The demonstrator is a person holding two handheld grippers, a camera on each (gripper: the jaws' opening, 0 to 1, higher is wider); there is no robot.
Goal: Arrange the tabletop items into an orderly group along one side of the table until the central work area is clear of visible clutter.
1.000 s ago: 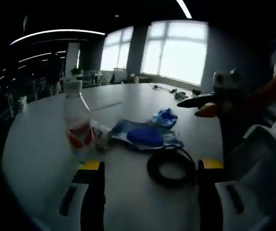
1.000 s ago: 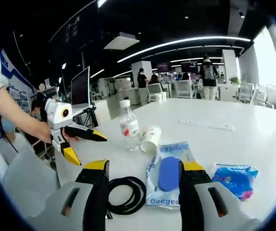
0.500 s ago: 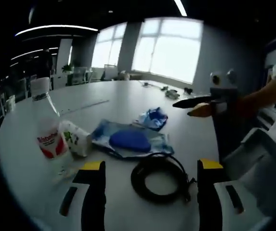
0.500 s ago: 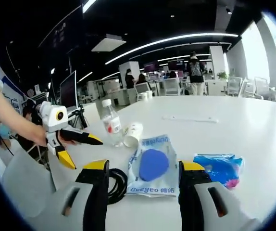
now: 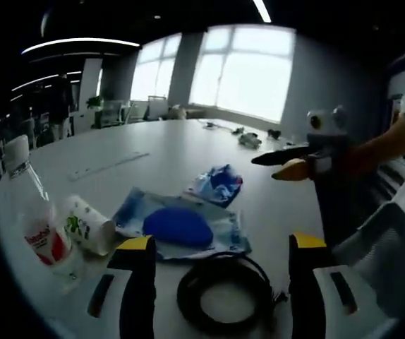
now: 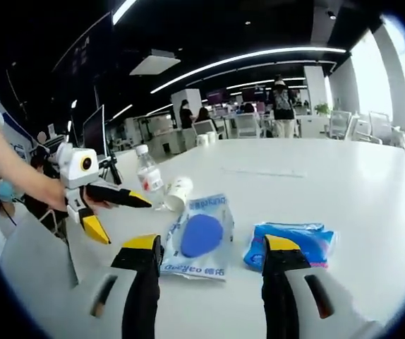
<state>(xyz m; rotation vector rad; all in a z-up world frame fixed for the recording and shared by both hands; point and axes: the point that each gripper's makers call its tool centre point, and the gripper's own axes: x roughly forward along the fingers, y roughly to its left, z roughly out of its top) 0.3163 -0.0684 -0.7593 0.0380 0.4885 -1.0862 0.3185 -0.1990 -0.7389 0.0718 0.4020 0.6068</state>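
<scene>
Both your grippers, left and right, gape empty above the table, near the blue-disc packet.

— Surface? 
— White, smooth, faint sheen.
— Bottle? 
— Clear plastic, glossy, with a paper label.
— Cup? 
— Printed paper, matt.
— Pouches? 
— Blue packet and larger pouch: crinkled glossy plastic film.
— Cable coil? 
— Black, matt, rubbery.
</scene>
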